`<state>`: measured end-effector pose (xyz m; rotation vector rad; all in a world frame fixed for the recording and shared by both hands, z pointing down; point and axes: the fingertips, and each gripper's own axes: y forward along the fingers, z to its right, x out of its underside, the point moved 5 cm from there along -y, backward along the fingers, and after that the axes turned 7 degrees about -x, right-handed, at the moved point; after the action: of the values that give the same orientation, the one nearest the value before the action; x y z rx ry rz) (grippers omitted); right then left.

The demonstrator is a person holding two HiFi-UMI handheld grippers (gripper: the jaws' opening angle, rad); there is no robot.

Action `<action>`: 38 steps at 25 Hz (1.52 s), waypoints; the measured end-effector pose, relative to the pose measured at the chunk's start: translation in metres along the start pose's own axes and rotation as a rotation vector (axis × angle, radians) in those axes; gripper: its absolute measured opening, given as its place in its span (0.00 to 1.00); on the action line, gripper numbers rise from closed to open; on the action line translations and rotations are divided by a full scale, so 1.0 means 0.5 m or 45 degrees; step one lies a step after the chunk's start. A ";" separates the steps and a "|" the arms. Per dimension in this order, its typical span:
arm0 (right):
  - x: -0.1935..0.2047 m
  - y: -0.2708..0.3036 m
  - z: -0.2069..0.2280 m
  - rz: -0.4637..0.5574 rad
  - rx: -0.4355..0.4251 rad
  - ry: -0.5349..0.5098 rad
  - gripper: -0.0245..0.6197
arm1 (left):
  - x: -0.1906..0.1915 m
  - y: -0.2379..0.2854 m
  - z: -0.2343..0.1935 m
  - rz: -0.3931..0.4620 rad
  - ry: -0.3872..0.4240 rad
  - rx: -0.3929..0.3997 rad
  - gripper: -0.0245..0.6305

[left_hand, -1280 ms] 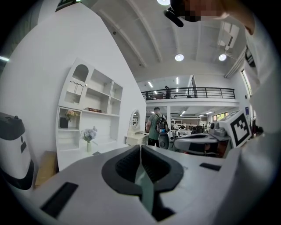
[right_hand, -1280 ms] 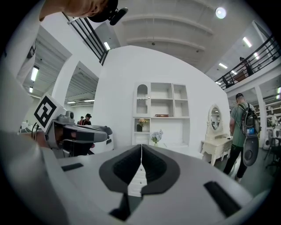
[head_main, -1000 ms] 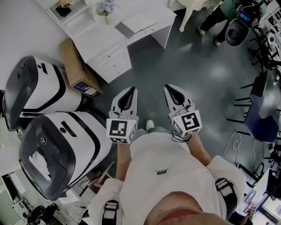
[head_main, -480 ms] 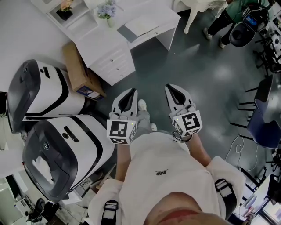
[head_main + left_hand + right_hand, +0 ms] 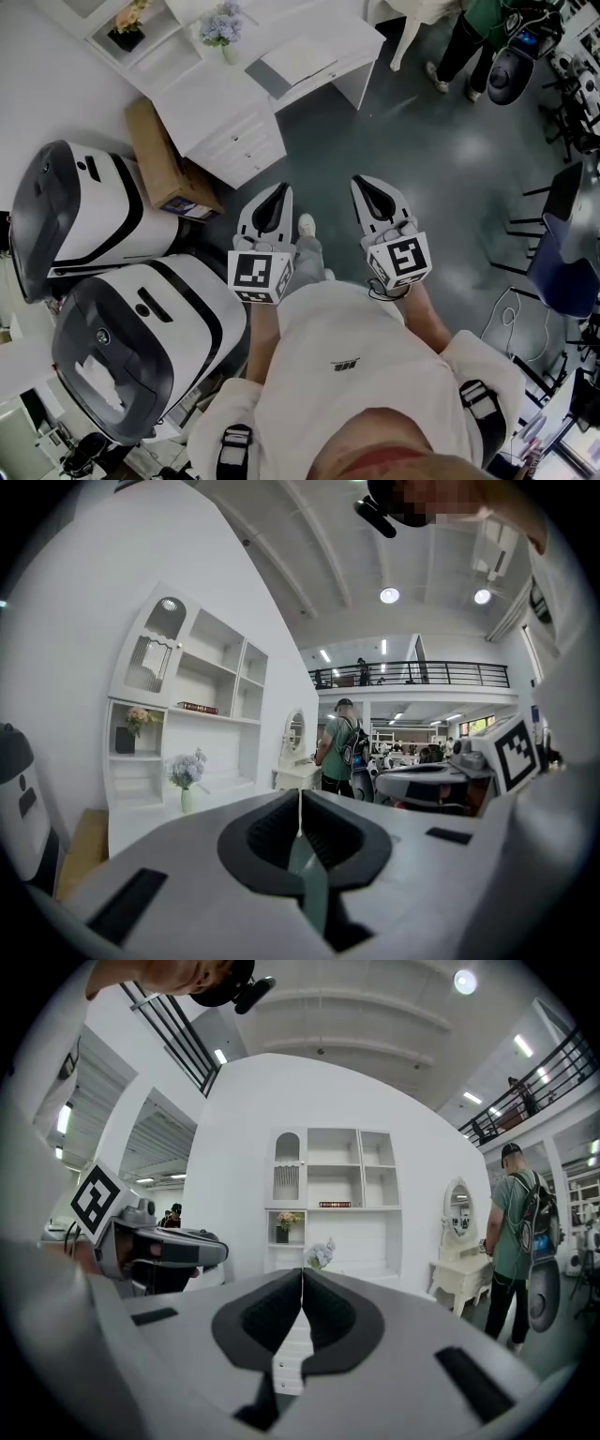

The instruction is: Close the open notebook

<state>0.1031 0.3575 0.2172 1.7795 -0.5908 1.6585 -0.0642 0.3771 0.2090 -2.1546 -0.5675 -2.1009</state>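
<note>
On the white desk point(image 5: 211, 94) at the far top of the head view lies a pale flat rectangle point(image 5: 298, 58) that looks like the open notebook; its pages are too small to make out. Both grippers are held out in front of my chest, well short of the desk, above the dark floor. My left gripper point(image 5: 278, 193) is shut with nothing in it, and the left gripper view shows its jaws point(image 5: 300, 799) meeting. My right gripper point(image 5: 367, 186) is also shut and empty point(image 5: 302, 1279). The notebook itself does not show in either gripper view.
Two big white-and-black pods point(image 5: 80, 216) point(image 5: 141, 342) fill the left. A cardboard box point(image 5: 161, 159) leans by the desk's drawers point(image 5: 242, 142). A vase of flowers point(image 5: 223, 33) stands on the desk under white shelves point(image 5: 333, 1199). A person in green point(image 5: 514, 1227) stands by a vanity point(image 5: 459, 1274). Chairs point(image 5: 562, 253) at right.
The desk and pods have drifted slightly in the head view as I walk; my foot shows ahead between the grippers. Both grippers stay shut and in the same place.
</note>
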 end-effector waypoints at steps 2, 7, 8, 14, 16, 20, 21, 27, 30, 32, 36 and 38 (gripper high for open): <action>0.000 0.024 0.014 -0.004 -0.005 0.001 0.03 | -0.004 0.023 -0.014 -0.004 -0.002 0.001 0.04; -0.008 0.085 0.048 -0.006 -0.005 0.004 0.03 | -0.015 0.081 -0.051 -0.014 -0.011 0.007 0.04; -0.011 0.097 0.055 -0.008 -0.002 0.006 0.03 | -0.018 0.093 -0.058 -0.016 -0.012 0.012 0.04; -0.019 0.170 0.107 -0.018 0.025 0.017 0.03 | -0.032 0.175 -0.100 -0.032 -0.016 0.046 0.04; -0.021 0.196 0.124 -0.026 0.037 0.025 0.03 | -0.038 0.205 -0.117 -0.036 -0.015 0.057 0.04; -0.028 0.249 0.153 -0.039 0.053 0.032 0.03 | -0.051 0.259 -0.151 -0.037 -0.012 0.077 0.04; -0.029 0.264 0.159 -0.039 0.055 0.032 0.03 | -0.053 0.271 -0.161 -0.038 -0.011 0.081 0.04; -0.034 0.345 0.198 -0.046 0.067 0.039 0.03 | -0.063 0.345 -0.215 -0.052 -0.011 0.098 0.04; -0.034 0.379 0.215 -0.054 0.077 0.042 0.03 | -0.067 0.377 -0.237 -0.061 -0.009 0.110 0.04; -0.035 0.398 0.224 -0.056 0.086 0.044 0.03 | -0.068 0.396 -0.252 -0.065 -0.008 0.118 0.04; -0.037 0.426 0.240 -0.058 0.110 0.045 0.03 | -0.068 0.428 -0.272 -0.069 -0.009 0.140 0.04; -0.034 0.433 0.249 -0.064 0.122 0.050 0.03 | -0.066 0.444 -0.278 -0.073 -0.011 0.149 0.04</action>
<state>0.0386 0.1160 0.2295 1.8095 -0.4521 1.7085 -0.1257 0.1212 0.2287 -2.1092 -0.7420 -2.0318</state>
